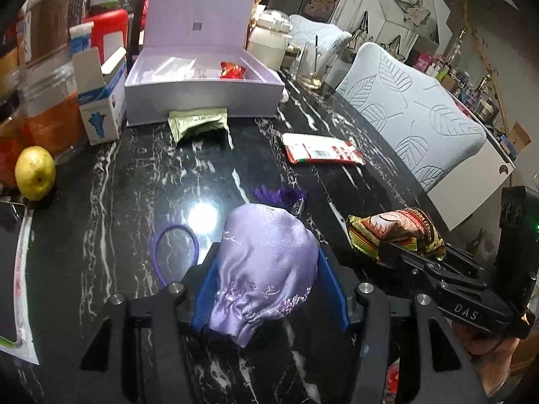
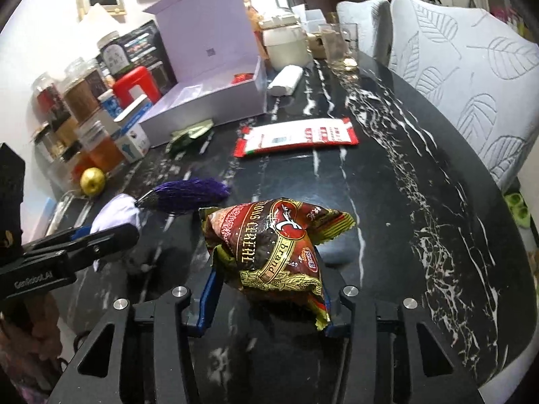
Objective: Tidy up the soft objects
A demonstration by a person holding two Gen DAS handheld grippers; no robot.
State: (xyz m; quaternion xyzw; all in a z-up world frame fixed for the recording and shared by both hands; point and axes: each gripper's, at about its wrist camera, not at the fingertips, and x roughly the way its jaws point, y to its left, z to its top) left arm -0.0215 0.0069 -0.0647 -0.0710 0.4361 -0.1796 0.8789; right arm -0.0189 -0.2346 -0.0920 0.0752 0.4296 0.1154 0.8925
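Observation:
My left gripper (image 1: 267, 252) is shut on a lilac satin pouch (image 1: 262, 232), its blue pads pressing both sides just above the black marble table (image 1: 134, 175). The pouch's purple tassel (image 1: 283, 195) and cord loop (image 1: 175, 252) trail on the tabletop. My right gripper (image 2: 271, 281) is shut on a crumpled red-and-gold cereal packet (image 2: 276, 245), held slightly off the table. In the left wrist view the packet (image 1: 397, 229) hangs to the right of the pouch. An open lilac box (image 1: 202, 97) stands at the far side, with a red sweet (image 1: 231, 70) inside.
A green sachet (image 1: 198, 124) lies against the box front and a red-and-white packet (image 1: 320, 149) lies flat to its right. Jars, a blue-and-white carton (image 1: 101, 101) and a yellow fruit (image 1: 35, 171) crowd the left. A glass (image 1: 311, 67) and chairs (image 1: 421, 118) line the right edge.

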